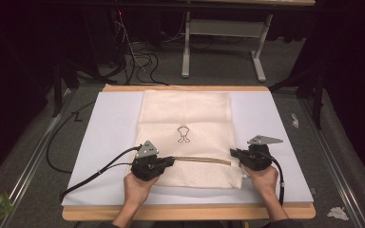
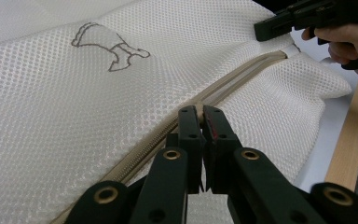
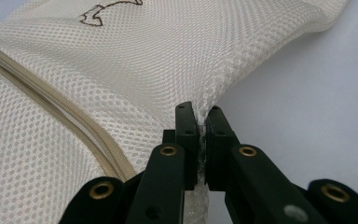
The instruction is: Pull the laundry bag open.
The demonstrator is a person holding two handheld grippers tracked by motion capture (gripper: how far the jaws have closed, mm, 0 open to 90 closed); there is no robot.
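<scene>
My left tongs clamped on zip pull; zip runs straight toward right tongs, clamped on mesh bag edge.

A wooden table carries a white sheet. Beyond the table, a grey metal frame stands on grey carpet, with black cables tangled beside it. Darkness surrounds the room's edges.

both grippers, left and right, clamped tight, facing inward
</scene>
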